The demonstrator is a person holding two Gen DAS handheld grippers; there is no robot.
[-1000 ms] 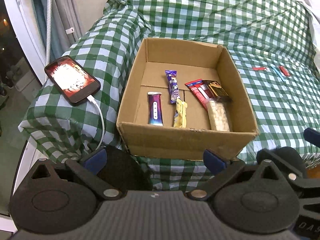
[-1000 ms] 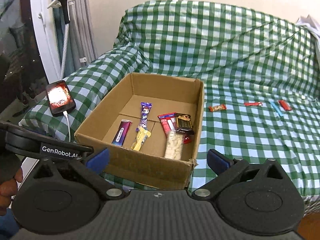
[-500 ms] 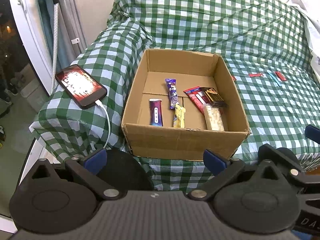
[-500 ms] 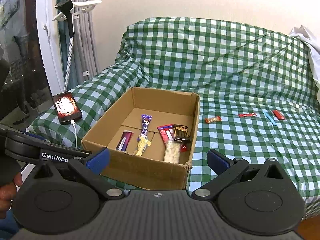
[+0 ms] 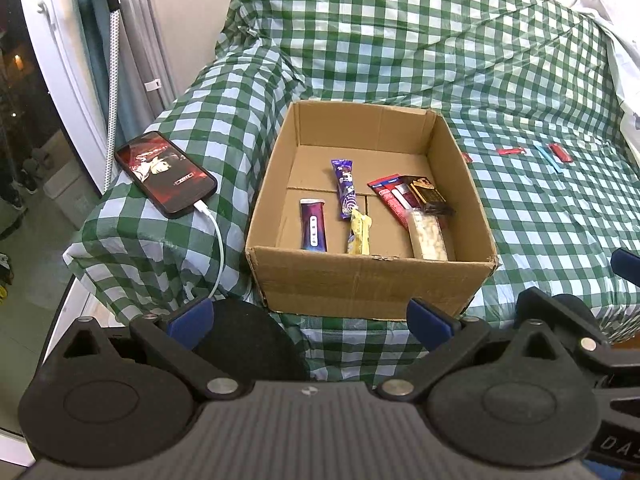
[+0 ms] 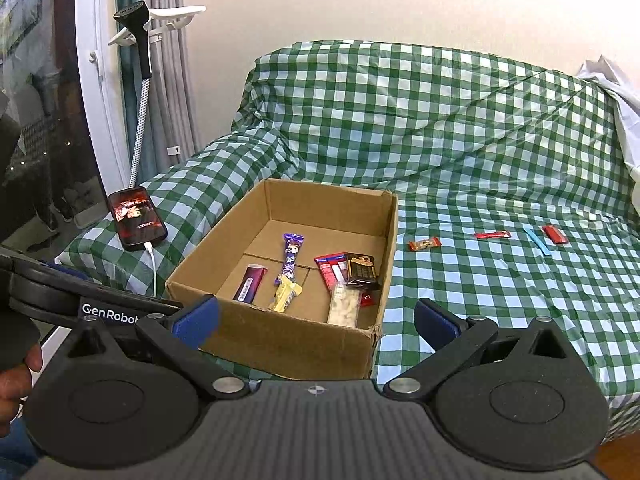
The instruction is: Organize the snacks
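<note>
An open cardboard box [image 5: 360, 284] [image 6: 280, 340] sits on a green checked sofa cover and holds several snacks: a purple bar [image 5: 313, 230], a purple wrapper [image 5: 346, 194], a yellow pack [image 5: 359, 236], a red pack [image 5: 390, 196], a dark bar [image 5: 426, 194] and a clear bag of white pieces [image 5: 428, 236]. Loose on the cover to the right lie an orange-red snack [image 6: 424, 244], a red stick [image 6: 492, 235], a blue stick [image 6: 537, 241] and a red packet [image 6: 555, 235]. My left gripper [image 5: 310, 316] and right gripper [image 6: 316, 316] both stand open and empty, short of the box's near wall.
A lit phone [image 5: 166, 173] on a white charging cable lies on the sofa arm left of the box. A garment steamer on a stand [image 6: 138, 80] and curtains are by the window at left. A hand [image 6: 16, 376] holds the left gripper's handle. White cloth [image 6: 616, 84] lies at far right.
Both grippers have drawn back and risen from the box, so more of the sofa back and wall shows. The snacks and the box have not moved.
</note>
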